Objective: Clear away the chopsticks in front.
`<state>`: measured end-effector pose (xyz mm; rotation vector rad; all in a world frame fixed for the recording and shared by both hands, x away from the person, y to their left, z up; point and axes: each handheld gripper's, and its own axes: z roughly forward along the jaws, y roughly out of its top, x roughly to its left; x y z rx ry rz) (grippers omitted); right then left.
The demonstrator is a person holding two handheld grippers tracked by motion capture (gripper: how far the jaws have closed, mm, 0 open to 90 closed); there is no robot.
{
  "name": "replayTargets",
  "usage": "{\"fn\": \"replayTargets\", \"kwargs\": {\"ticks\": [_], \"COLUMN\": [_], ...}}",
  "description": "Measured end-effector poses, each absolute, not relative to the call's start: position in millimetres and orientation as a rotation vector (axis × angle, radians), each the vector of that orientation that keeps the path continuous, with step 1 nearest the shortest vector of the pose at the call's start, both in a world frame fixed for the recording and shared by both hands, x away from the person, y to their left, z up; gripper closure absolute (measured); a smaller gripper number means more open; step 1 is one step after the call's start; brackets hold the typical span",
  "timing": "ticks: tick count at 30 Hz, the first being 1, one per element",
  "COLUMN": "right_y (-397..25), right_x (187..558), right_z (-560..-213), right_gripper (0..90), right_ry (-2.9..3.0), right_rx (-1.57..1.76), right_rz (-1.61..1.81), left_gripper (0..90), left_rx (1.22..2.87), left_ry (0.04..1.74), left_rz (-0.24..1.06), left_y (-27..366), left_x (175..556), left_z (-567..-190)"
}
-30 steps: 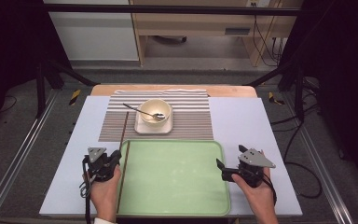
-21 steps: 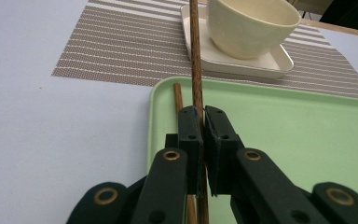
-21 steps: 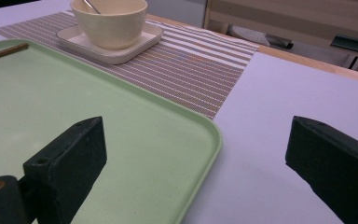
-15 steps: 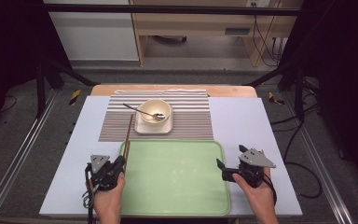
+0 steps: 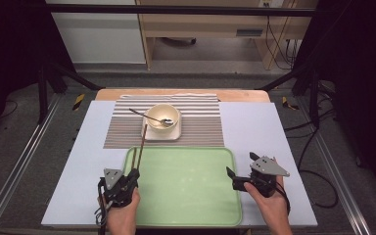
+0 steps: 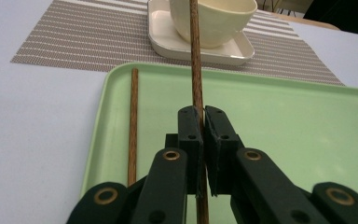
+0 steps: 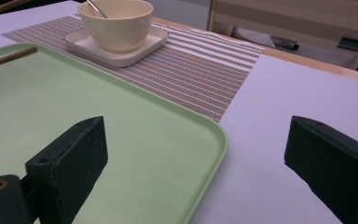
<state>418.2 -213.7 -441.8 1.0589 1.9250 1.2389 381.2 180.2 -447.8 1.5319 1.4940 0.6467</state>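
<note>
Now the left gripper [image 6: 203, 122] is closed on one chopstick [image 6: 195, 56] pointing toward the bowl [image 5: 162, 117], its twin [image 6: 133, 121] lies on the tray [image 5: 186, 205] just left, while the right gripper [image 7: 196, 158] waits wide open, empty.

From where I stand, nothing here carries writing I can read: no label, brand, number or sign on anything in sight.
</note>
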Motion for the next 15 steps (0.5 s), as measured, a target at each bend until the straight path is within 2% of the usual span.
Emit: {"fn": "replayTargets", "kwargs": {"ticks": [15], "right_y": [-216.0], "right_x": [417.2], "right_z": [-441.4], "right_gripper": [9.5], "right_ry": [1.894], "right_rx": [1.050], "right_rz": [1.185], "left_gripper": [85.5], "left_rx": [1.520], "left_ry": [1.480], "left_rz": [0.633], "left_y": [173.3], "left_x": [369.4], "left_z": [-453.4]}}
